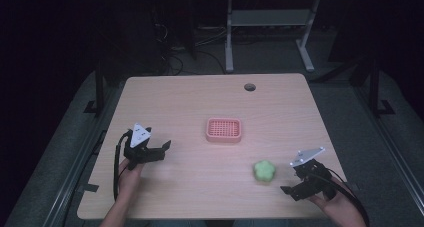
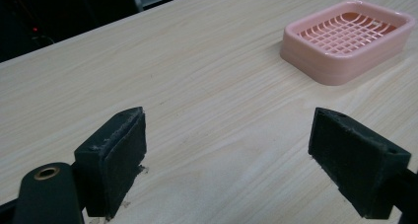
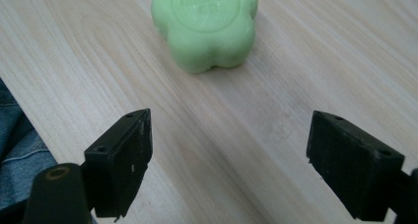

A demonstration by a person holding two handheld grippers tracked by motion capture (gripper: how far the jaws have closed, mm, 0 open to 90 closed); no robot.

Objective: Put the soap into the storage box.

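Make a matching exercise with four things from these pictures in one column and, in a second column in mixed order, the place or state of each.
Things:
1. green soap
2. pink soap dish
3. left gripper
4. round hole

Places or states:
A. near the table's far edge
B. at the table's middle
C. open, beside the left edge
D. just in front of the open right gripper

Pairs: 1-D, 2-B, 3-C, 4-A

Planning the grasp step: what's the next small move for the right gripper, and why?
Probably ease the right gripper forward until its jaws straddle the green soap. The jaws stand wide open with nothing between them, and the soap lies just ahead on the table, apart from the pink soap dish.
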